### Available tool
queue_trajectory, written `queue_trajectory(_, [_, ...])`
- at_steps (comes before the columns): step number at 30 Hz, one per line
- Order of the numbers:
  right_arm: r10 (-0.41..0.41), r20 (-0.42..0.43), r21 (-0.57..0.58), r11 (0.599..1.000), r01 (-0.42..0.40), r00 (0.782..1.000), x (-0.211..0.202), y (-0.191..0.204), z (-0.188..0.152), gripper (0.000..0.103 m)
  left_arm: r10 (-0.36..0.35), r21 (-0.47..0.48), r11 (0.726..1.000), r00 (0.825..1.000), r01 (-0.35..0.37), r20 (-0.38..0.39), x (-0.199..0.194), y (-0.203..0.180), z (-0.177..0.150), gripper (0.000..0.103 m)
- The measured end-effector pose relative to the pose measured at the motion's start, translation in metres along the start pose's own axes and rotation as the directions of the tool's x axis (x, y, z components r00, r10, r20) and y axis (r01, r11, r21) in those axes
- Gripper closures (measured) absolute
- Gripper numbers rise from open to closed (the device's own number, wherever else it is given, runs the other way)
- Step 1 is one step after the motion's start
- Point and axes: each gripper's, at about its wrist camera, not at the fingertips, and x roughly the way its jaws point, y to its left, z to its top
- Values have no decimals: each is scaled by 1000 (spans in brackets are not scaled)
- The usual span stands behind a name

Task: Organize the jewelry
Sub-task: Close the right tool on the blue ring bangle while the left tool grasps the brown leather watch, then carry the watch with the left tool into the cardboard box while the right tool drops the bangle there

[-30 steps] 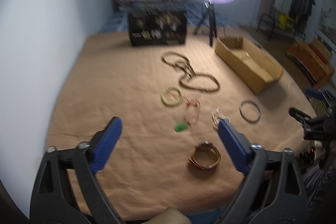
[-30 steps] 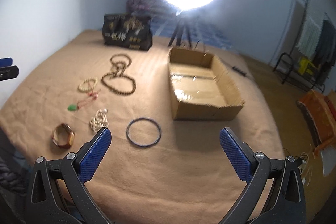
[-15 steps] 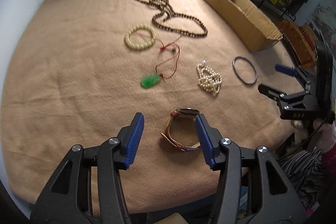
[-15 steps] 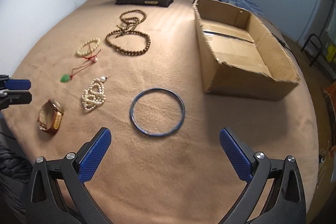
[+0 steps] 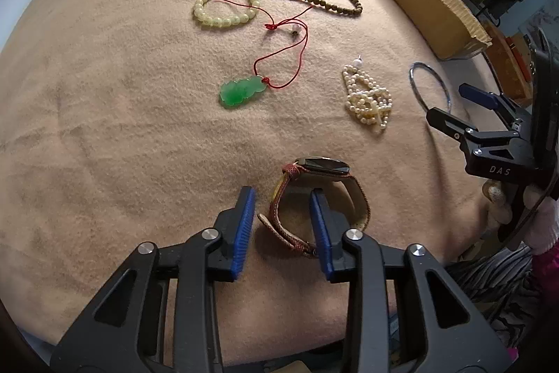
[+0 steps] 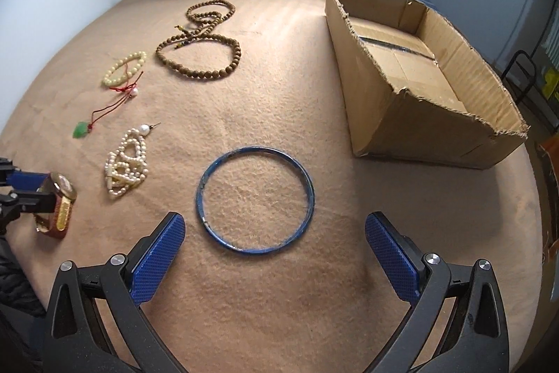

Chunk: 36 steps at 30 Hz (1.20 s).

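Nothing is sorted yet: the cardboard box (image 6: 412, 65) is empty, the left claw (image 5: 282, 226) has just been closing around the watch (image 5: 316, 198) strap without pinching it, and the right claw (image 6: 274, 254) gapes near the blue bangle (image 6: 255, 200).

My left tool (image 5: 282, 215) points steeply down, its jaws just closing to a narrow gap, pads not yet pressing. My right tool (image 6: 275, 240) tilts downward with jaws spread wide, holding nothing.
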Motion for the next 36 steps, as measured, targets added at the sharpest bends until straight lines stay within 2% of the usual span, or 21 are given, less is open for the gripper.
queue_trajectory(7, [-13, -14, 1, 1000, 13, 1000, 11, -2, 5, 2, 27, -5, 1000, 1000, -27, 0, 2, 1, 2, 90])
queue_trajectory(11, [-3, -17, -2, 1000, 3, 1000, 12, 0, 8, 16, 26, -13, 1000, 1000, -26, 2, 1, 3, 3, 92])
queue_trajectory(13, [3, -15, -15, 1000, -3, 1000, 11, 4, 11, 30, 36, 4, 999, 999, -36, 11, 0, 1, 3, 93])
queue_trajectory(23, [24, -11, -16, 1000, -24, 1000, -4, 13, 13, 31, 18, -5, 1000, 998, -18, 58, -9, 2, 1, 93])
queue_trajectory(32, [42, 76, -55, 998, -38, 996, -52, 30, 24, 31, -5, -20, 1000, 993, 7, 122, -31, -2, 18, 94])
queue_trajectory(36, [8, 127, -76, 997, 2, 992, -76, 24, 38, 31, -21, -8, 1000, 985, 22, 174, -46, -16, 38, 93])
